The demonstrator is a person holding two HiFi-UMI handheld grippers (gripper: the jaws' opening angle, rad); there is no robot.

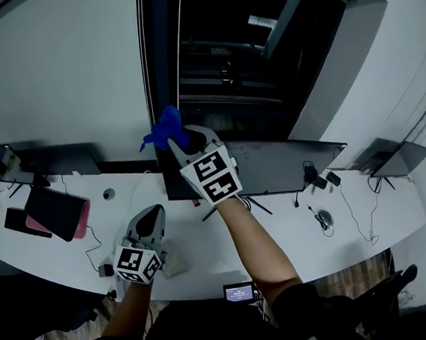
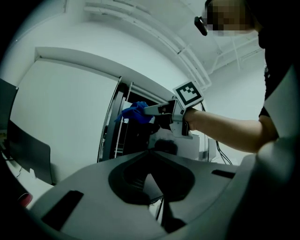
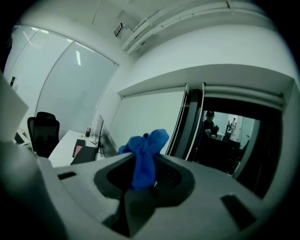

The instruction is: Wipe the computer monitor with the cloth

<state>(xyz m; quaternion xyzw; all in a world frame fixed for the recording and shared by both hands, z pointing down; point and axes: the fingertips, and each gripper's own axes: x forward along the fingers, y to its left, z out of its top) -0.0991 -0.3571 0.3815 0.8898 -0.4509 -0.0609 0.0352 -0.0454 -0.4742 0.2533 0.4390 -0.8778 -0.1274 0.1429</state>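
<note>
Evidently poised to wipe, the right claw (image 1: 183,140) pinches the cloth (image 1: 165,129) just above the monitor (image 1: 272,168)'s top edge; the left claw (image 1: 155,210), pressed together empty, idles below it.

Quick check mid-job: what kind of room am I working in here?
Most likely an office: a long white desk carries flat dark monitors and cables, and a black office chair stands near a glass wall.

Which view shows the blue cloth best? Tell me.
The right gripper view: the blue cloth sits large and central, pinched in the right gripper. The head view shows it small; the left gripper view, small and distant.
</note>
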